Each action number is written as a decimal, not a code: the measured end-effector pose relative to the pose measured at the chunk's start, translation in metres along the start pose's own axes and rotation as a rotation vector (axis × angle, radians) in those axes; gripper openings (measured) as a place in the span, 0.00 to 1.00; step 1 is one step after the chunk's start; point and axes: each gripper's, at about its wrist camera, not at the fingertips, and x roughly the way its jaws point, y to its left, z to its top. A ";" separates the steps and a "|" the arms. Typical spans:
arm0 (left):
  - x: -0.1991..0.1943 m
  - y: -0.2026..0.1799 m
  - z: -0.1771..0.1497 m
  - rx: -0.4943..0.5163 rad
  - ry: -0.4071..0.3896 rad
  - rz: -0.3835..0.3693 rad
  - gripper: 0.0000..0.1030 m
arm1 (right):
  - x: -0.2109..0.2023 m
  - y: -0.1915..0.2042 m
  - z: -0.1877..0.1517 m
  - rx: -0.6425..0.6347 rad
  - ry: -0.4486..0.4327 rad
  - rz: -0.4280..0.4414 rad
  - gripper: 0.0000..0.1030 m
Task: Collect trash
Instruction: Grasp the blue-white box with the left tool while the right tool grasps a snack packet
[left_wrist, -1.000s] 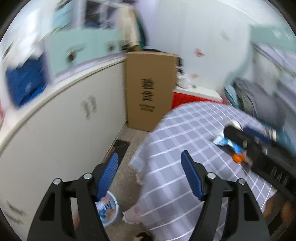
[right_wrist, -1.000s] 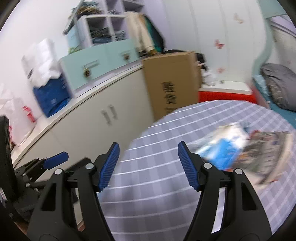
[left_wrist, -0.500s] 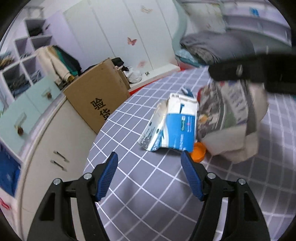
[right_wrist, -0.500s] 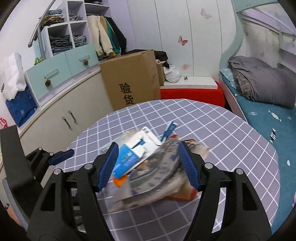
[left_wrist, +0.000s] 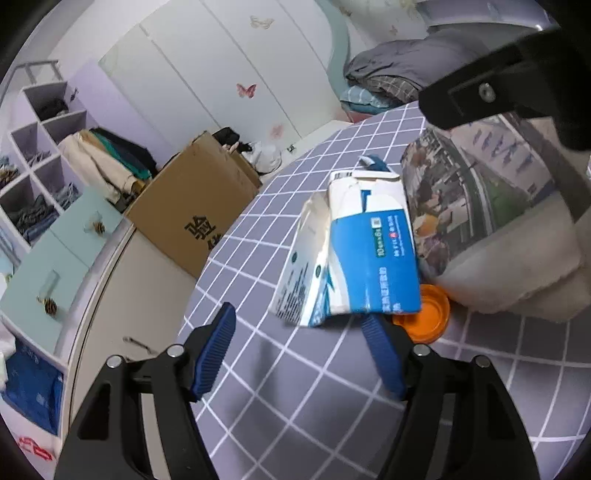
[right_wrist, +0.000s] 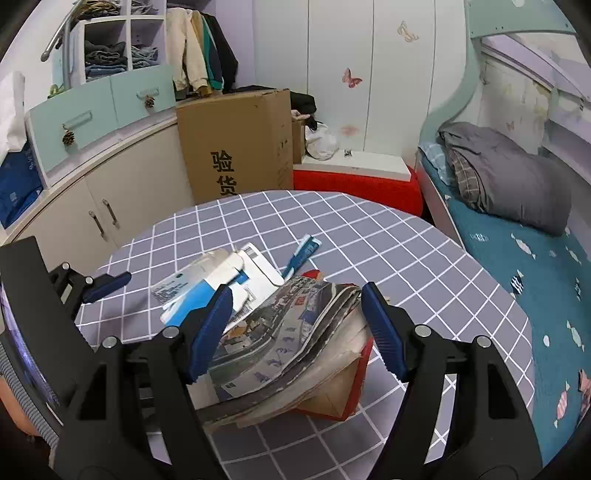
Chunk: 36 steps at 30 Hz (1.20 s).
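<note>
A torn blue and white carton (left_wrist: 354, 258) lies on the round table with a purple checked cloth (left_wrist: 295, 387). An orange lid (left_wrist: 424, 314) sits by it, next to a folded newspaper stack (left_wrist: 491, 229). My left gripper (left_wrist: 301, 347) is open, just short of the carton. In the right wrist view my right gripper (right_wrist: 295, 325) is open above the newspaper stack (right_wrist: 295, 347), with the carton (right_wrist: 218, 280) to its left and a blue wrapper strip (right_wrist: 303, 253) behind. The left gripper's fingers (right_wrist: 107, 284) show at the left.
A tall cardboard box (right_wrist: 236, 147) stands behind the table beside a curved white cabinet (right_wrist: 92, 199). A bed with a grey quilt (right_wrist: 506, 177) is at the right. A red step (right_wrist: 354, 184) lies behind the table.
Both grippers have swung from the cabinet side over the table and closed in on the trash pile. Both stay open and empty.
</note>
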 end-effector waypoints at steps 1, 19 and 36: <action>0.000 -0.001 0.002 0.005 -0.008 -0.014 0.47 | 0.001 -0.003 0.000 0.008 0.000 0.001 0.69; -0.052 0.084 -0.032 -0.530 -0.081 -0.160 0.04 | -0.009 0.043 0.022 -0.085 0.045 0.085 0.68; -0.028 0.118 -0.056 -0.738 -0.022 -0.186 0.04 | 0.098 0.083 0.019 -0.077 0.518 0.066 0.42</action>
